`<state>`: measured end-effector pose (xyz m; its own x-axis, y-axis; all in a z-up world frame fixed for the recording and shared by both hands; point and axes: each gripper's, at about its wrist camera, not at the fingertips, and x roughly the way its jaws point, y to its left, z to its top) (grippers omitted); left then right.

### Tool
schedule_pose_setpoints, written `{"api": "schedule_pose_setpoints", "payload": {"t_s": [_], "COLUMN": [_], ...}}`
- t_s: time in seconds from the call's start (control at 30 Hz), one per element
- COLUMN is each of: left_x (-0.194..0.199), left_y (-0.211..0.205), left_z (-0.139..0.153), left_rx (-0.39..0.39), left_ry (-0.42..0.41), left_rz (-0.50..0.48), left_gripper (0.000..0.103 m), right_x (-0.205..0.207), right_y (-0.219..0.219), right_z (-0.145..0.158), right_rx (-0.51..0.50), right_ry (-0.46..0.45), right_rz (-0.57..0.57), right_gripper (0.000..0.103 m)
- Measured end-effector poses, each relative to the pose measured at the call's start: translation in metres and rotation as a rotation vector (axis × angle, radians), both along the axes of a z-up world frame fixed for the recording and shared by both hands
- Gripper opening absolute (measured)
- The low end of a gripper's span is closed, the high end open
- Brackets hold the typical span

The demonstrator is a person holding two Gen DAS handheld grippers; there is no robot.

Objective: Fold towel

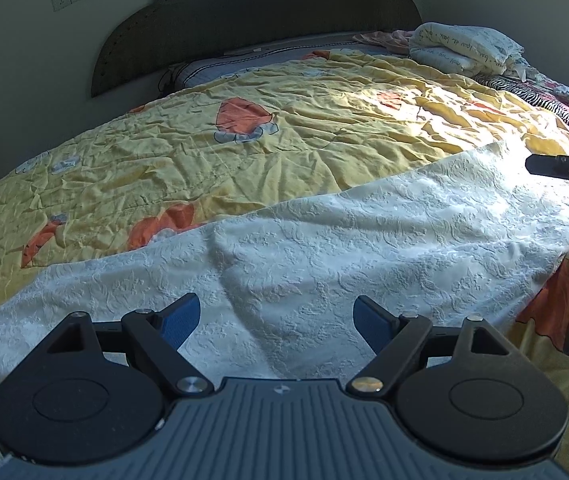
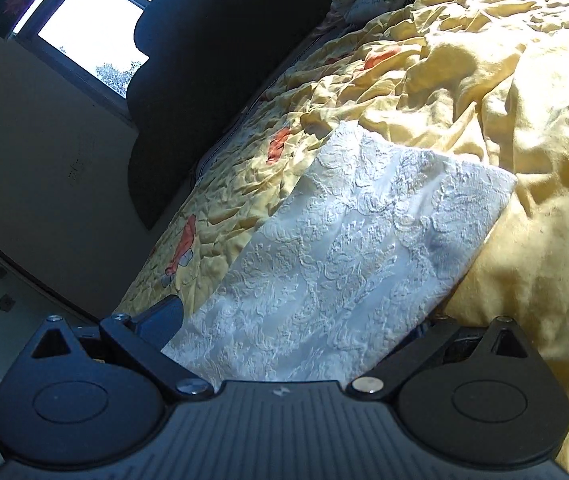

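- Left claw [image 1: 276,322] spread wide above white towel [image 1: 324,248], gripping nothing
- Right wrist view alone shows right claw [image 2: 296,336] around the towel's end; grip unclear
- Window [image 2: 96,28] at 11 o'clock, only there

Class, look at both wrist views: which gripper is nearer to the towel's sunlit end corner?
Right. The right gripper sits at the sunlit end of the white towel, one finger either side of the cloth. The left gripper hovers open above the towel's shaded middle.
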<state>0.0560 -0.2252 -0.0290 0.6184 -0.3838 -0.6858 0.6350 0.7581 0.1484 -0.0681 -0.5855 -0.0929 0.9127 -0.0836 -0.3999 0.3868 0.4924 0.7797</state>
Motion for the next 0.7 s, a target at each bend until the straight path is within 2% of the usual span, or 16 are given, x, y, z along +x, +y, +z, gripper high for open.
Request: {"api": "schedule_pose_setpoints", "payload": {"t_s": [0.27, 0.37, 0.4, 0.43, 0.53, 0.6, 0.7], "left_x": [0.01, 0.013, 0.014, 0.015, 0.02, 0.023, 0.025], "left_y": [-0.005, -0.009, -0.01, -0.011, -0.015, -0.017, -0.021], "left_z": [0.001, 0.001, 0.001, 0.001, 0.001, 0.001, 0.001], "left_rx": [-0.003, -0.002, -0.002, -0.005, -0.019, -0.027, -0.043], "left_ry": [0.022, 0.032, 0.037, 0.049, 0.094, 0.115, 0.14], "left_rz": [0.006, 0.002, -0.001, -0.005, -0.016, -0.018, -0.028], "left_gripper": [0.086, 0.086, 0.086, 0.086, 0.086, 0.086, 0.086], "right_x": [0.011, 0.012, 0.01, 0.009, 0.008, 0.007, 0.003], "right_y": [-0.013, -0.015, -0.016, -0.018, -0.025, -0.028, -0.027], "right_z": [0.002, 0.001, 0.001, 0.0, -0.005, -0.008, -0.007], "right_rx": [-0.036, -0.05, -0.053, -0.054, -0.055, -0.049, -0.067], "right_ry": [0.021, 0.022, 0.026, 0.032, 0.06, 0.056, 0.03], "right_rz": [-0.019, -0.027, -0.034, -0.043, -0.06, -0.058, -0.057], "right_gripper": [0.103, 0.095, 0.085, 0.07, 0.04, 0.032, 0.027]}}
